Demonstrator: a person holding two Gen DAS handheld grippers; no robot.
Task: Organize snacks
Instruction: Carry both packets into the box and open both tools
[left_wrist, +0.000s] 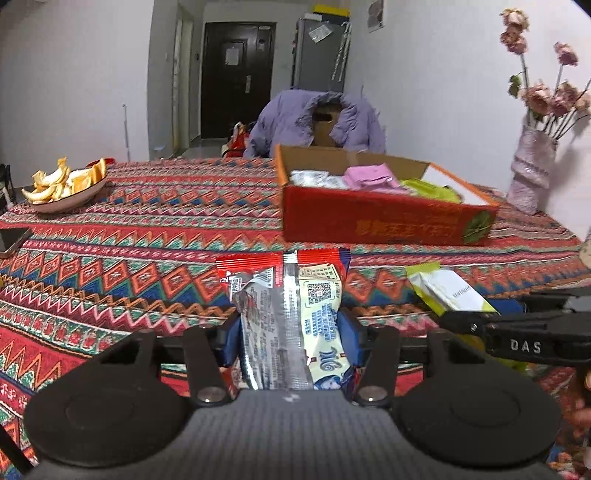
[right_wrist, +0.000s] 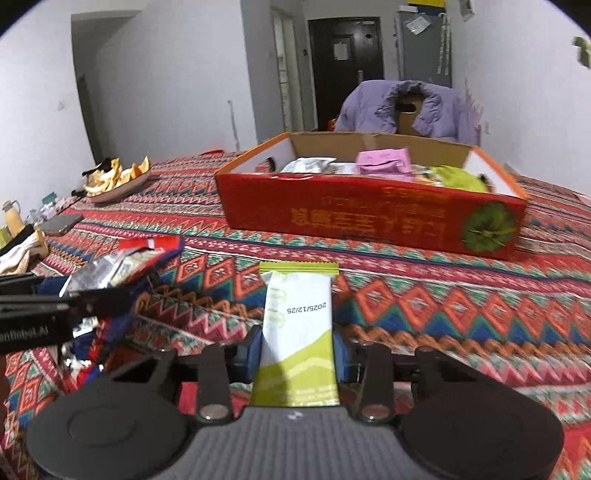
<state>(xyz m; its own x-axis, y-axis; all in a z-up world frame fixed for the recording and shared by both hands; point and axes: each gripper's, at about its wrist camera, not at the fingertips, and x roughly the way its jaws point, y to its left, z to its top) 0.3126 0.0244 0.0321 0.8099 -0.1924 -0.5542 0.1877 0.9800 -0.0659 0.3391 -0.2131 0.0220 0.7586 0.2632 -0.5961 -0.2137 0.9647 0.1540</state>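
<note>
A red-ended, silver and cream snack packet (left_wrist: 291, 317) sits lengthwise, raised above the patterned bench. Beside it, a white and lime-green snack packet (right_wrist: 297, 332) points the same way. Beyond both, an open red cardboard box (right_wrist: 369, 218) holds pink, silver and green packets.

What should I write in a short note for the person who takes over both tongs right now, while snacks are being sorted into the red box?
Left tongs: shut on the red and silver snack packet, held above the tablecloth.
Right tongs: shut on the green and white snack packet, also off the table.
Red box: open, straight ahead of both, not yet reached.
Done: the box already holds a pink packet, silver packets and a green packet.
Left: carry both held packets to the box and release them inside; check for other loose snacks, none is clear in view.
</note>
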